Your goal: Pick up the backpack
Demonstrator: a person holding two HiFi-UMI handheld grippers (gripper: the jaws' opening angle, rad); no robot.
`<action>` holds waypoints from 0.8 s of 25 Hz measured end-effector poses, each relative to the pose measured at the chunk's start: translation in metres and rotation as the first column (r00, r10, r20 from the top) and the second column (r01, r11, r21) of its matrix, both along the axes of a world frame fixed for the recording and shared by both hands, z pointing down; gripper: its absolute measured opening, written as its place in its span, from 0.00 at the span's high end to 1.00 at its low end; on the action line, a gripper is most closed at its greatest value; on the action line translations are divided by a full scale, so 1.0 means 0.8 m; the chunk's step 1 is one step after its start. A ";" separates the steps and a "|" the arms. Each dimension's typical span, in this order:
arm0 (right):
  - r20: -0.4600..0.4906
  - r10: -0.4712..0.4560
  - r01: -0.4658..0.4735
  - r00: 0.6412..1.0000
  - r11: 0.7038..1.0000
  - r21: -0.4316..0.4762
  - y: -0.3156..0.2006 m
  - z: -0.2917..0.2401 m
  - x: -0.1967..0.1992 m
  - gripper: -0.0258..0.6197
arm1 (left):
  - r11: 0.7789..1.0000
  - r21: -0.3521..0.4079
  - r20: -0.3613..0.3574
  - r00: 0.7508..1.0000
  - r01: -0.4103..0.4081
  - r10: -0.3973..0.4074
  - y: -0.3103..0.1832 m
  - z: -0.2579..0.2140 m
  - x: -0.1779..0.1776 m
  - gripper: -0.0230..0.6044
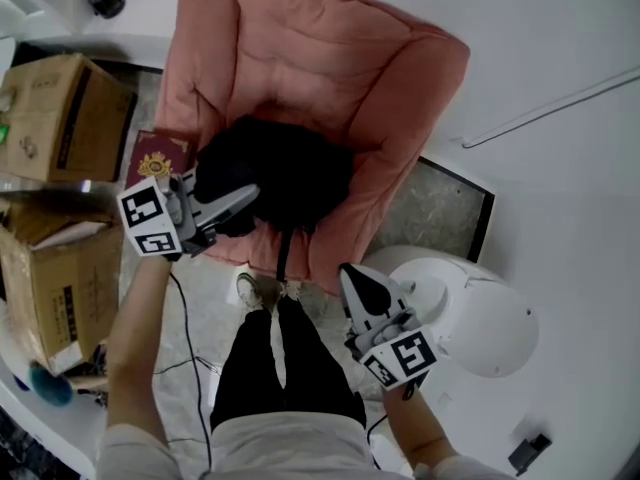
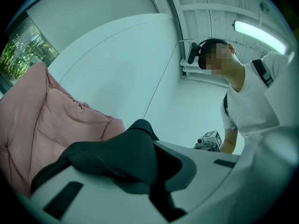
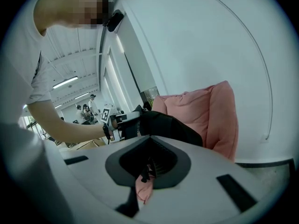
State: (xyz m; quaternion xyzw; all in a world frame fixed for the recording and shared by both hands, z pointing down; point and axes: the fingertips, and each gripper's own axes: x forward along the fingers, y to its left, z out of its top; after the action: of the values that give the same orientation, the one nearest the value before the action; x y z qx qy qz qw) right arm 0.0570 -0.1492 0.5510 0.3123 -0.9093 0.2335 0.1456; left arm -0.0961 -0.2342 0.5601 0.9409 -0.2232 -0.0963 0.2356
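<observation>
At centre left, left gripper (image 1: 252, 196) clamping the backpack (image 1: 290, 168) lying on the chair (image 1: 300, 58), at lower right, right gripper (image 1: 354, 274) hovering clear of it, jaws together, gripping nothing

My right gripper (image 3: 142, 183): jaws close together, nothing gripped, sliver of pink in slit. Beyond: pink chair (image 3: 205, 108) against white wall (image 3: 196, 41), black backpack (image 3: 173, 127) on it. Left gripper (image 3: 135, 118) at backpack's left edge, my forearm (image 3: 60, 127) behind it. People (image 3: 86, 112) far back.
</observation>
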 end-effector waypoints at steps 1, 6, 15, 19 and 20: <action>0.003 -0.002 0.002 1.000 1.000 0.000 0.002 0.000 0.000 0.93 | 1.000 0.002 0.012 1.000 0.001 -0.001 0.005 0.003 -0.002 0.92; 0.012 -0.027 0.027 1.000 1.000 0.003 0.016 0.005 -0.007 0.93 | 0.999 0.020 0.014 0.999 0.031 -0.031 0.028 -0.001 -0.005 0.92; -0.003 -0.033 0.033 0.999 0.997 0.067 0.035 -0.028 0.008 0.93 | 0.996 0.054 -0.040 0.996 0.077 -0.075 0.069 -0.038 0.040 0.92; -0.016 -0.007 0.008 1.000 0.996 0.086 0.033 -0.043 0.028 0.93 | 0.994 0.015 -0.039 0.993 0.111 -0.110 0.052 -0.048 0.048 0.93; -0.017 0.000 0.001 1.000 0.996 0.087 0.034 -0.048 0.032 0.93 | 0.992 -0.004 -0.043 0.991 0.123 -0.123 0.049 -0.051 0.049 0.93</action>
State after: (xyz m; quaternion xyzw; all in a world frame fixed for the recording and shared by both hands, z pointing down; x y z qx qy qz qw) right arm 0.0828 -0.1224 0.5124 0.3201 -0.9174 0.1909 0.1393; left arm -0.0568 -0.1948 0.5194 0.9229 -0.2756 -0.1310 0.2348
